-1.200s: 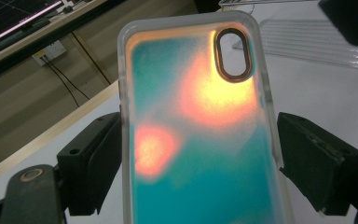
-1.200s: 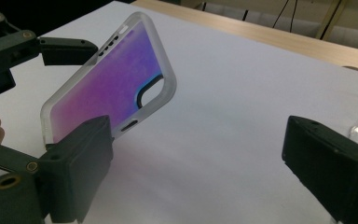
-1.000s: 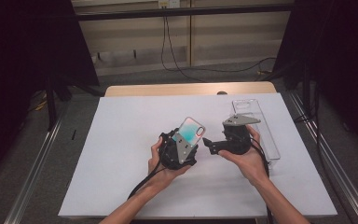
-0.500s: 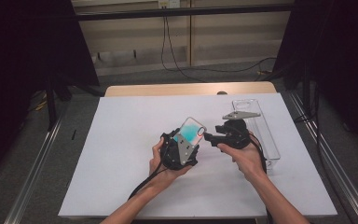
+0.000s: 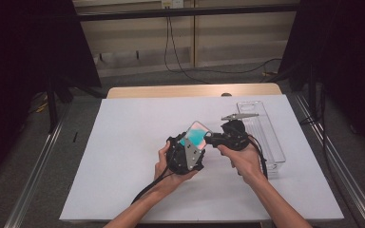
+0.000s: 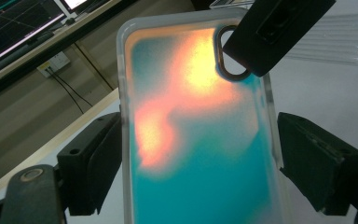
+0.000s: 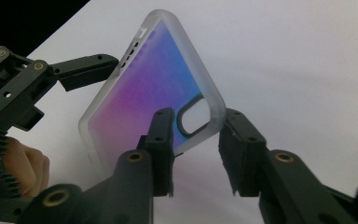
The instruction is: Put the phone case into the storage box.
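Note:
A phone case (image 5: 196, 134) with a teal and orange back and a frosted rim is held up over the white sheet. My left gripper (image 5: 188, 142) is shut on its lower part, and its jaws press the two long edges of the case (image 6: 200, 154). My right gripper (image 5: 208, 138) points left at the top corner of the case (image 7: 154, 79). Its jaws have just been closing. They straddle the corner by the camera cutout, one in front of the face and one at the rim, and I see no firm press. One of its fingers (image 6: 275, 32) covers that corner.
A white sheet (image 5: 123, 142) covers the wooden table (image 5: 171, 90). A long clear plastic tray (image 5: 266, 137) lies at the right, just behind my right hand. Metal rails run along both sides of the table, and cables hang at the back.
The right gripper has moved left from beside the tray to the case's top corner, and its jaws have narrowed around it. The left gripper and the case have stayed put.

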